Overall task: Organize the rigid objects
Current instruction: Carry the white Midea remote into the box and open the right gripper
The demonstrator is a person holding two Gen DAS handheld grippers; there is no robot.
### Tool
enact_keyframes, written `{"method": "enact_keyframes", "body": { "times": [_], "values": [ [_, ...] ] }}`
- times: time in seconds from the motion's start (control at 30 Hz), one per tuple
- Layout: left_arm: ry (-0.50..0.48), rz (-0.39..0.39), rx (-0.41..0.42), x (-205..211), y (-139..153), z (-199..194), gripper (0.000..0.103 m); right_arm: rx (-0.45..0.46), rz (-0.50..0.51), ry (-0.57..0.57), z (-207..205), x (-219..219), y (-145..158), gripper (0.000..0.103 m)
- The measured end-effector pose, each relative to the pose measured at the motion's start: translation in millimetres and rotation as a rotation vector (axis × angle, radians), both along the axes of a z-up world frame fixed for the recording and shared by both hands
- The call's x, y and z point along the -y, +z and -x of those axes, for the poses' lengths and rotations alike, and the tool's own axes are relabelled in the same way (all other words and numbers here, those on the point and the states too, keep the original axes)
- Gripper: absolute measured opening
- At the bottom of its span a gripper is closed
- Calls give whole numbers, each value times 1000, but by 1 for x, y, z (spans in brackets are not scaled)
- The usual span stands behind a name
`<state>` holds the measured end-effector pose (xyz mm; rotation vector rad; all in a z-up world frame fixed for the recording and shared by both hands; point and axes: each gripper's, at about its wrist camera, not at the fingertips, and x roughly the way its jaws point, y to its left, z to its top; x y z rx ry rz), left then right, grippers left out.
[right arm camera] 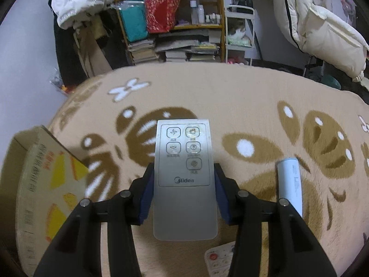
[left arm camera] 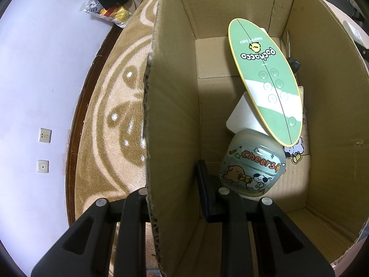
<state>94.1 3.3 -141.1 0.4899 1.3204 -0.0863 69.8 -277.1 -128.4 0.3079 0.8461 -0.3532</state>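
Remote control of silver-grey plastic, flat and oblong, branded Midea (right arm camera: 185,180), sits between the blue pads of the right claw (right arm camera: 184,191), which is clenched on its long edges, so the claw is grasping it above the tan carpet with brown and white pattern (right arm camera: 230,97). Its long axis runs from 6 o'clock to 12 o'clock in the right wrist view, button end pointing toward 12, plain end toward 6. At about 3 o'clock from it a pale blue cylindrical tube (right arm camera: 291,182) lies on the carpet, its length also running roughly 12 to 6. At 5 o'clock, low in the view, part of a white remote with a red button (right arm camera: 218,257) shows on the carpet.

At 9 o'clock stands the brown cardboard box with yellow print (right arm camera: 34,175). The left claw (left arm camera: 177,184) is clamped on that box's wall (left arm camera: 170,115), one finger outside and one inside. Inside the box a green oval board with a yellow rim (left arm camera: 265,78) leans with its long axis from 11 to 5 o'clock, above a translucent case printed "Cheers" (left arm camera: 251,166) and a white block (left arm camera: 244,115).
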Motion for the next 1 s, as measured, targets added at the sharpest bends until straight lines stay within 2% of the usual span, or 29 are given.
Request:
{"method": "enact_keyframes", "body": {
  "times": [0.3,0.73,0.83,1.0],
  "values": [
    [-3,-6,2,1,-1,0,23,99,-76,67,6,-23,29,51],
    [0,-5,1,0,-1,-1,23,176,-48,210,9,-76,61,51],
    [1,-2,0,0,-1,-1,23,239,-58,246,13,-86,70,51],
    [1,-3,1,-1,-2,-1,23,247,-51,298,12,-104,75,51]
  ]
}}
